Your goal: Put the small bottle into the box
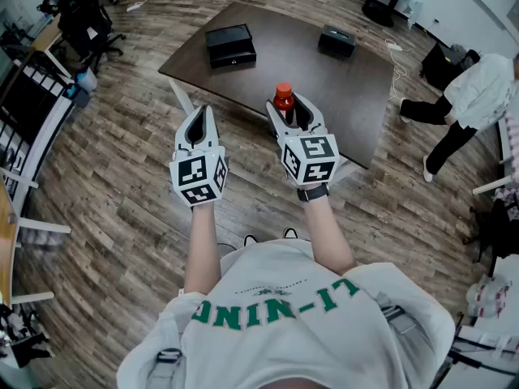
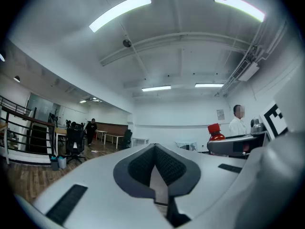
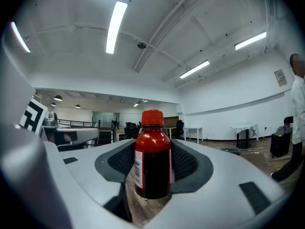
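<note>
A small bottle (image 1: 283, 98) with a red cap and dark red contents stands upright between the jaws of my right gripper (image 1: 289, 109), which is shut on it. It hangs in the air over the near edge of the dark table (image 1: 357, 96). In the right gripper view the bottle (image 3: 152, 159) fills the gap between both ribbed pads. A black box (image 1: 231, 45) sits on the table's far left part, and a second black box (image 1: 336, 39) sits at its far right. My left gripper (image 1: 198, 118) is beside the right one, over the floor, shut and empty, its pads meeting in the left gripper view (image 2: 154, 149).
A person (image 1: 466, 96) in a white top stands to the right of the table. Office chairs and a railing (image 1: 32, 112) line the left side. Wooden floor (image 1: 122, 209) lies between me and the table. Bags and clutter (image 1: 491, 298) sit at the lower right.
</note>
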`<state>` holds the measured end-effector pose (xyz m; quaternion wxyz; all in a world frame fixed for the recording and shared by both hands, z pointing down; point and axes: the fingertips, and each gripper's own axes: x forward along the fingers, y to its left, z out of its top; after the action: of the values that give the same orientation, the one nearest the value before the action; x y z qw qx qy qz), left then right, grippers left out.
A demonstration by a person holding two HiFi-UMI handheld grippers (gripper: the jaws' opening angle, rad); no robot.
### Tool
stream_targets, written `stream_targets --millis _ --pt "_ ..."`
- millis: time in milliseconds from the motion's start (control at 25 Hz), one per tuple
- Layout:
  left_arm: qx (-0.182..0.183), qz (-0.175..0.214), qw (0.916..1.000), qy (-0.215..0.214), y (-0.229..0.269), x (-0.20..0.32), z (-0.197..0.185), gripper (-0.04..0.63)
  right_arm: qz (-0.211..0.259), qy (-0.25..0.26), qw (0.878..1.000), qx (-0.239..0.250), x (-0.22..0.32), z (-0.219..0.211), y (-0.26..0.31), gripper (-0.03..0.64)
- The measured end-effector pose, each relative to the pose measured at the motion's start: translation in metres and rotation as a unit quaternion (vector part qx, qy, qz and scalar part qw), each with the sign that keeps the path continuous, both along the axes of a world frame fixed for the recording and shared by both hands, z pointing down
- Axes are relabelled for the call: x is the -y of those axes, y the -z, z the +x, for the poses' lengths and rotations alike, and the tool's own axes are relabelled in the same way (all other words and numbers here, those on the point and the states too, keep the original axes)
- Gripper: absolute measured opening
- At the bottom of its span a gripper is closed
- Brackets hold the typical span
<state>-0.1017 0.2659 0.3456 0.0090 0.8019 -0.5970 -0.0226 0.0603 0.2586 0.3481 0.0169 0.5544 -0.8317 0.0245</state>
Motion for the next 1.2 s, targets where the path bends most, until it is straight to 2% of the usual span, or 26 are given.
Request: stream_targets --millis 280,600,840,1040,1200 --pt "-0.010 -0.017 0.9998 0.001 -0.015 0.004 -0.027 0.012 -0.017 0.005 1.000 -0.003 0.000 -0.028 -0.016 0.232" --pt "-0.002 -0.033 0.9994 0.000 -0.037 0.043 -0.031 0.012 -0.043 0.010 0.998 0.053 0.045 -0.032 -0.043 0.232" --pt "0.001 -0.042 0.9991 0.011 -0.049 0.121 -0.030 0.012 -0.051 0.032 0.996 0.065 0.131 -0.034 -0.057 0.232" --pt "0.007 -0.047 0.9988 0.011 -0.047 0.222 -0.014 0.012 -0.067 0.047 0.993 0.086 0.234 -0.025 -0.068 0.232" --pt "0.005 -0.044 0.9989 0.018 -0.036 0.302 0.008 0.012 -0.058 0.058 0.991 0.101 0.315 -0.004 -0.057 0.232"
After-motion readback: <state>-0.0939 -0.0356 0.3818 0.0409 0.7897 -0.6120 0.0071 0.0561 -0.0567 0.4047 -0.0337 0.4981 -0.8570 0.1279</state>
